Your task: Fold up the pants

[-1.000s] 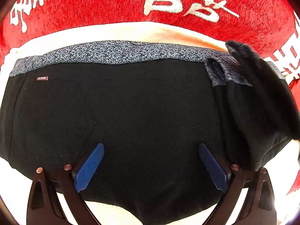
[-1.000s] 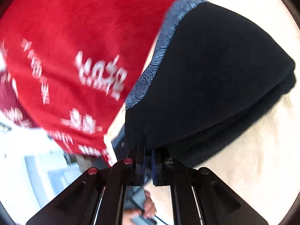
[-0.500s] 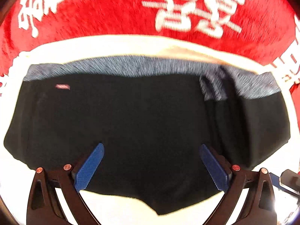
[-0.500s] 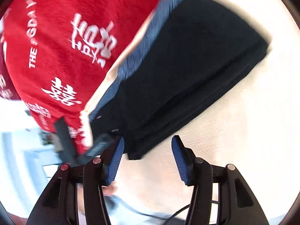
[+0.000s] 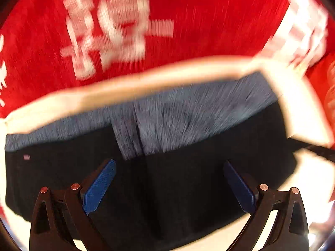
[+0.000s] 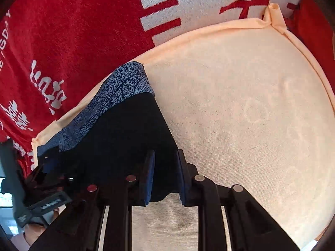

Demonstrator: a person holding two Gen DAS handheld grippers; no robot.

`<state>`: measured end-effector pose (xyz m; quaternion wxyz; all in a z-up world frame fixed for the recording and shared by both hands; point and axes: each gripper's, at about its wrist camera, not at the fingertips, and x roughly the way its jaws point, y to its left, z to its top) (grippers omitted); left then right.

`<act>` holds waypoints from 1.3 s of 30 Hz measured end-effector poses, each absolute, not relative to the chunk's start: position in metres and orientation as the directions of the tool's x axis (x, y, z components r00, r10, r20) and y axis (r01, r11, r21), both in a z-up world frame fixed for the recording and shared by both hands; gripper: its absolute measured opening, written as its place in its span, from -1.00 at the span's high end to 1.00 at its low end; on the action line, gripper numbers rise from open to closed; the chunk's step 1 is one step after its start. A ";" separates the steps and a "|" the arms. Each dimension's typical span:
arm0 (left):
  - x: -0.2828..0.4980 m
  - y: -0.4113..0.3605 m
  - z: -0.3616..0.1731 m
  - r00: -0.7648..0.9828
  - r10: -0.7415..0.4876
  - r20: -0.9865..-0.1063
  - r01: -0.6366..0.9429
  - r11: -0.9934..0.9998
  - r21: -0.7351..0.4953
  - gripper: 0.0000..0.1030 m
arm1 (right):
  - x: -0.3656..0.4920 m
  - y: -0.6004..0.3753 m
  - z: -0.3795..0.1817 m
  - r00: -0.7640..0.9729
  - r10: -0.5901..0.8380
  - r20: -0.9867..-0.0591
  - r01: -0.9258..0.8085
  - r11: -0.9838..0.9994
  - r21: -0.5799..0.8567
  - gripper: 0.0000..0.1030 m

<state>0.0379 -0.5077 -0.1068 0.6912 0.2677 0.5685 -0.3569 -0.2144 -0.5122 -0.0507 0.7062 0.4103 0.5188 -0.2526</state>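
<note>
The black pants (image 6: 125, 138) lie folded on the cream towel (image 6: 251, 115), the right gripper (image 6: 165, 177) having just narrowed its jaws around the near corner, probably to lift it for another fold, while the left gripper (image 5: 167, 186) hovers spread wide above them.

We see a cream towel (image 6: 240, 115) over a red blanket (image 6: 73, 31) with white characters, brightly lit.
</note>
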 end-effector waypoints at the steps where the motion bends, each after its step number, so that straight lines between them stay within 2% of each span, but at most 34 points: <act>1: 0.040 -0.500 -0.111 0.075 -0.209 -0.975 0.776 0.626 -0.074 -1.00 | -0.215 -0.512 -0.049 0.331 0.078 -0.940 0.785 0.531 0.321 0.57; 3: 0.052 -0.481 -0.113 0.044 -0.238 -0.970 0.723 0.678 -0.133 -1.00 | -0.217 -0.511 -0.043 0.331 0.089 -0.940 0.780 0.534 0.325 0.56; 7: 0.059 -0.467 -0.105 0.094 -0.209 -0.973 0.747 0.661 -0.070 -1.00 | -0.207 -0.494 -0.019 0.345 0.048 -0.937 0.715 0.634 0.295 0.56; 11: 0.064 -0.458 -0.098 0.105 -0.180 -0.978 0.725 0.687 -0.049 -1.00 | -0.181 -0.472 -0.013 0.364 0.092 -0.927 0.627 0.711 0.317 0.56; 12: 0.065 -0.455 -0.094 0.108 -0.174 -0.979 0.714 0.698 -0.045 -1.00 | -0.167 -0.465 -0.019 0.357 0.109 -0.928 0.612 0.723 0.320 0.50; 13: 0.066 -0.451 -0.090 0.113 -0.168 -0.979 0.702 0.711 -0.041 -1.00 | -0.160 -0.460 -0.027 0.346 0.132 -0.929 0.602 0.728 0.328 0.27; 15: 0.069 -0.431 -0.078 0.121 -0.150 -0.981 0.679 0.734 -0.028 -1.00 | -0.157 -0.452 -0.048 0.308 0.202 -0.930 0.577 0.737 0.352 0.02; 18: 0.069 -0.413 -0.067 0.126 -0.114 -0.985 0.659 0.752 -0.003 -1.00 | -0.151 -0.438 -0.049 0.281 0.173 -0.944 0.531 0.791 0.304 -0.25; 22: 0.065 -0.389 -0.056 0.143 -0.077 -0.987 0.633 0.774 0.031 -1.00 | -0.142 -0.425 -0.048 0.241 0.155 -0.958 0.477 0.841 0.256 -0.26; 28: 0.065 -0.351 -0.048 0.136 -0.049 -0.990 0.558 0.829 0.036 -1.00 | -0.139 -0.429 -0.049 0.210 0.194 -0.958 0.495 0.824 0.275 -0.27; 39: 0.059 -0.303 -0.071 0.079 -0.018 -0.997 0.530 0.848 0.027 -1.00 | -0.127 -0.400 -0.038 0.175 0.147 -0.974 0.524 0.823 0.219 -0.33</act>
